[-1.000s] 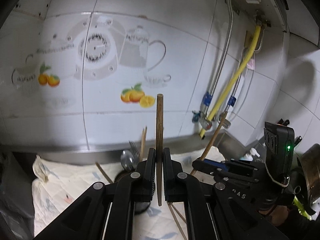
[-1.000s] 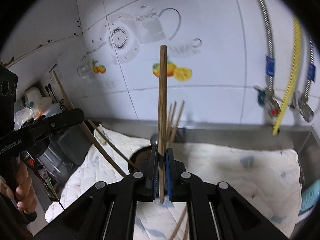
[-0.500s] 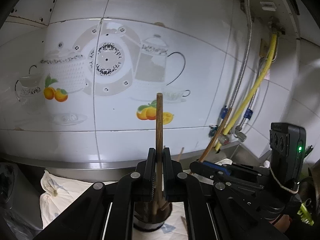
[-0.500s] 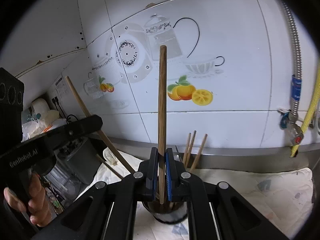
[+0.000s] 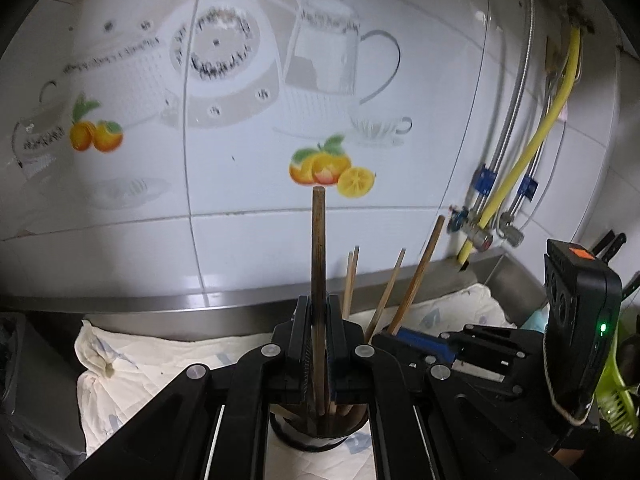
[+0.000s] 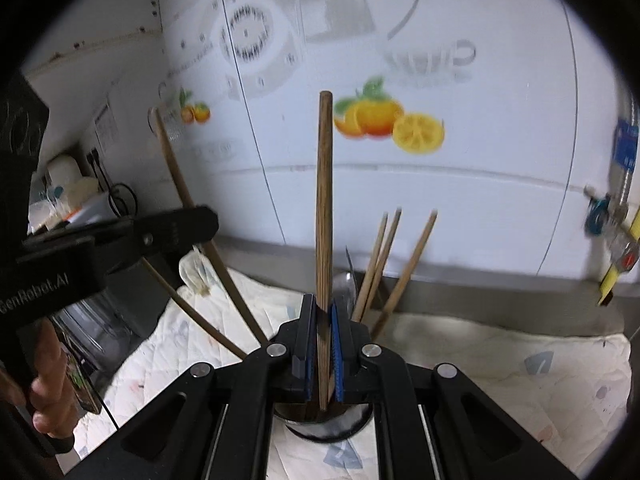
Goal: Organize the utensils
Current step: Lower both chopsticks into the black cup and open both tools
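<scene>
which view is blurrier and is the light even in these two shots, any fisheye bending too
Right wrist view: blurrier, with the printed oranges and the pipe valve at the right edge smeared; the chopstick in the right gripper stays fairly sharp. Left wrist view: crisper, though dark toward the corners and around the utensil holder. Both views: tile seams bow and black borders ring the image.

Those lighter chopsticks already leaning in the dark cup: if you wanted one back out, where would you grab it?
Probably near the top end. The light chopsticks stand tilted in the dark cup, their lower parts hidden inside it, the upper shafts free. Come from above, jaws either side of one thin round shaft, and lift along its lean. Each hand-held gripper is now shut on a darker chopstick.
</scene>
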### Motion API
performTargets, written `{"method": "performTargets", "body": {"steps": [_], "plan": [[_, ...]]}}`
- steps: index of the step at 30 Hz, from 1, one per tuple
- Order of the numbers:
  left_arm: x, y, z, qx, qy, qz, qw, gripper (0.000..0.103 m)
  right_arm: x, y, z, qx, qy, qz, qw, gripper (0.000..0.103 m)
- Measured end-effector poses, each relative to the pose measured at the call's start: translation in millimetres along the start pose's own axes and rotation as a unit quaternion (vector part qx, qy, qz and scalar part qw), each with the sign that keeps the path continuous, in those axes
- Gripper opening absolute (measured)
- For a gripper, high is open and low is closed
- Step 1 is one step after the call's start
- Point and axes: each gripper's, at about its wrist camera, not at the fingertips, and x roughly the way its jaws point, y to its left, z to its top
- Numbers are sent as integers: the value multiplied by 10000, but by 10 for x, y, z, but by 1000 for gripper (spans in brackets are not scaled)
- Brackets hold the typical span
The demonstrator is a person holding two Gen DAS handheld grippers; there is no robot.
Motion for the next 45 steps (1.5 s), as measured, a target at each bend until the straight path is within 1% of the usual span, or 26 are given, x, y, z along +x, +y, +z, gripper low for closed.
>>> {"method": "performTargets", "body": {"steps": [3,5,13,21,24,27,30,32,39,42,45], "plan": [[127,-14,-43,48,142,27,9999,6,58,-2,-82,-36,114,-83,9999,10],[206,-28,-68,76,246,37,9997,6,96,-10,-122,0,198,-57,9998,10],[369,-36,-115,59,519,61,9986,6,209,-44,-222,176,424,-64,9989,10],[448,-53,-117,69,586,160,9981,7,190,-108,-237,330,491,-44,9982,10],[451,-41,-113,27,618,136,9980,8,185,-117,-236,359,533,23,9979,10],[452,-48,-113,21,618,133,9980,8,157,-111,-239,323,513,-1,9982,10],[450,-48,-107,2,624,129,9980,8,139,-114,-231,316,521,13,9981,14],[441,-43,-105,-23,619,123,9980,8,109,-117,-225,319,464,-18,9984,27],[312,-25,-112,-97,583,150,9981,8,-44,-111,-211,303,359,-29,9989,29],[193,-35,-132,-104,530,123,9985,8,-164,-119,-241,225,404,-51,9989,29],[81,-35,-178,-133,511,104,9986,8,-250,-181,-330,243,552,-131,9981,29]]}}
